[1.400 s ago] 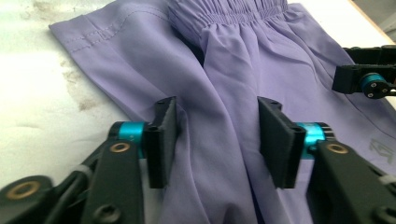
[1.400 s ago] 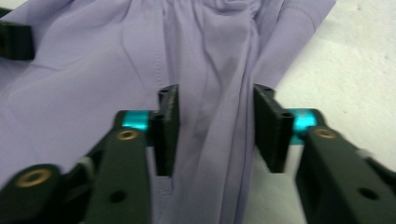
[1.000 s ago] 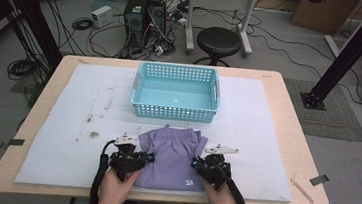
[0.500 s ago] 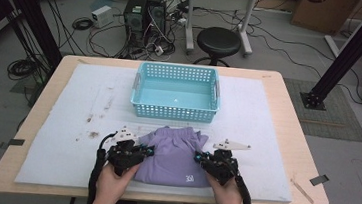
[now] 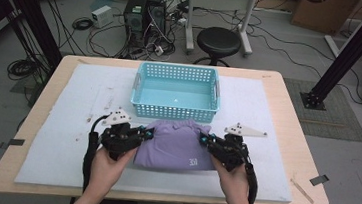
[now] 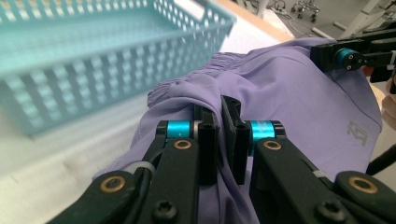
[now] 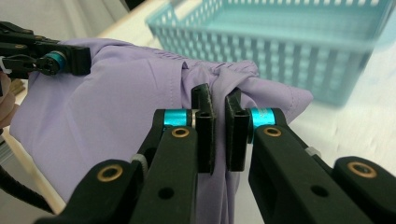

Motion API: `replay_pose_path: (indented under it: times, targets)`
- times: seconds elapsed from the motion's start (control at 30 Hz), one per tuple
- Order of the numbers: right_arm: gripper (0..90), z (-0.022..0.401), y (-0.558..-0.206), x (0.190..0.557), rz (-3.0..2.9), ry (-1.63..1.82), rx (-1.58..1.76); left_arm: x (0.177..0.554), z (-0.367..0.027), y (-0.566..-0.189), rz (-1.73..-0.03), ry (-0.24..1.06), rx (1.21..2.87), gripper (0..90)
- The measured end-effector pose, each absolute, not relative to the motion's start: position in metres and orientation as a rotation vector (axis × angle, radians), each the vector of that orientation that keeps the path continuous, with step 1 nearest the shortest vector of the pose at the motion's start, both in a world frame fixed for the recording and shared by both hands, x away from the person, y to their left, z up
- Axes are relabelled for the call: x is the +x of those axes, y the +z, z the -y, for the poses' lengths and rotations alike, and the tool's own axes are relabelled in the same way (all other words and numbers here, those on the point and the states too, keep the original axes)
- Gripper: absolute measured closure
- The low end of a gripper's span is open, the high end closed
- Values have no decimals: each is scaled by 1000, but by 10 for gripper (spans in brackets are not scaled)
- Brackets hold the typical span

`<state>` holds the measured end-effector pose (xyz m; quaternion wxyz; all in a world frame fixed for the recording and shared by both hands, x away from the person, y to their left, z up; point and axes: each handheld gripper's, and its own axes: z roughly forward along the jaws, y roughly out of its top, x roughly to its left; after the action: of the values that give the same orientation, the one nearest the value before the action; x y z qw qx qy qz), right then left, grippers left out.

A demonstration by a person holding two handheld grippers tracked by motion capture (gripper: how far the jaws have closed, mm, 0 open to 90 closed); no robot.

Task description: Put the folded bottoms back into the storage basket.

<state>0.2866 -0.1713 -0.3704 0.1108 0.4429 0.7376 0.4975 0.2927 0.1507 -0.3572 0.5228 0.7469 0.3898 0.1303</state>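
A folded purple garment [image 5: 175,144] with a small white print hangs just in front of the teal basket [image 5: 174,112], held by its two sides. My left gripper [image 5: 147,134] is shut on the garment's left edge. In the left gripper view the cloth [image 6: 289,93] is pinched between the black jaws of the left gripper [image 6: 218,109]. My right gripper [image 5: 203,140] is shut on the right edge. The right gripper view shows a fold of the cloth [image 7: 116,102] squeezed between the jaws of the right gripper [image 7: 217,100]. The basket is empty.
A white mat [image 5: 54,150] covers the wooden table [image 5: 294,108]. The basket's perforated wall [image 6: 70,93] stands close beyond the garment. A thin wooden stick [image 5: 302,189] lies near the table's right front corner. A stool [image 5: 218,41] and cables are on the floor behind.
Both hands have risen, lifting the garment off the mat and carrying it a little toward the basket. Both grippers have kept their hold on its sides.
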Motion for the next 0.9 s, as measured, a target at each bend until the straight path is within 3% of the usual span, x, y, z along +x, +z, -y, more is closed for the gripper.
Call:
replay_pose_path:
  times: [0.47,0.77,0.8,0.87,0.9]
  targets:
    - [859,146,-304,367,-2043,1376,1198,377,-157,-298,-916,452,1735,860]
    - [855,131,-308,450,-1997,1293,1229,461,-157,-308,-929,531,1739,856]
    - [830,129,-310,457,-2001,1273,1232,472,-157,-314,-933,568,1753,831]
    - [678,126,-318,475,-1998,1186,1284,487,-160,-329,-1045,542,1773,543]
    - [628,126,-322,480,-1992,1149,1321,491,-164,-333,-1076,526,1785,446]
